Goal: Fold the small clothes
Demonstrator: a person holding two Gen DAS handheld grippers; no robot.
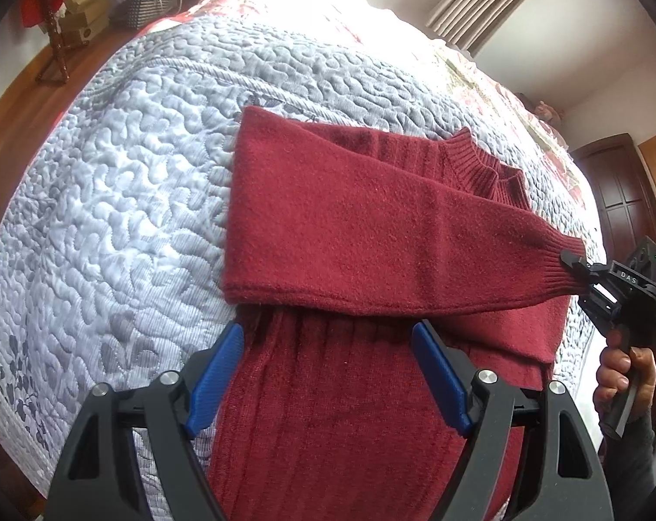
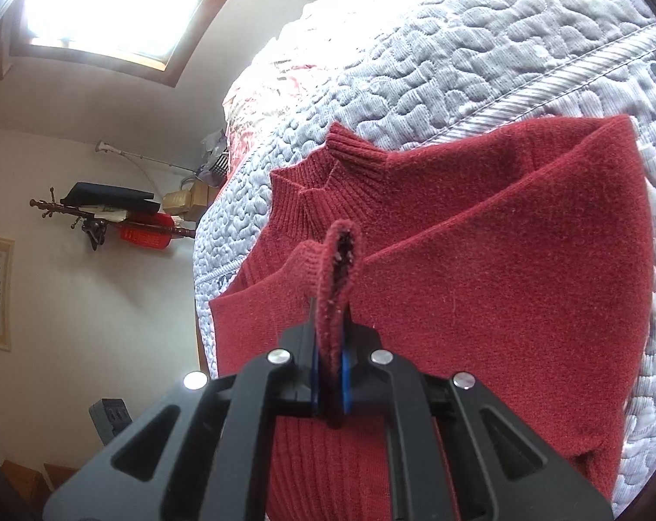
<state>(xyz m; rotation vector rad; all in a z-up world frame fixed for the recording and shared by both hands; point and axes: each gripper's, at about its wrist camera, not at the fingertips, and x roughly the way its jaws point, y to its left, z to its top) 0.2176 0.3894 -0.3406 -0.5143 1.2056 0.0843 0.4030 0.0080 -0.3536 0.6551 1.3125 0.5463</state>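
We are pinching the ribbed sleeve cuff (image 2: pixel 337 286) of the red sweater (image 1: pixel 349 234) in our right gripper (image 2: pixel 331 347), its fingers pressed together. Our left gripper (image 1: pixel 328 373) is hovering spread wide over the sweater's body, which is lying on the quilted bedspread (image 1: pixel 123 199).

Dark red knit sweater (image 1: pixel 371 225), pale grey-blue quilted bedspread (image 1: pixel 110 199) with squiggle stitching, blue gripper pads (image 1: pixel 217 373)

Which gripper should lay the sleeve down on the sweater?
The right gripper. It is already shut on the sleeve cuff, held across the sweater. The left gripper is open over the sweater's lower part and holds nothing.
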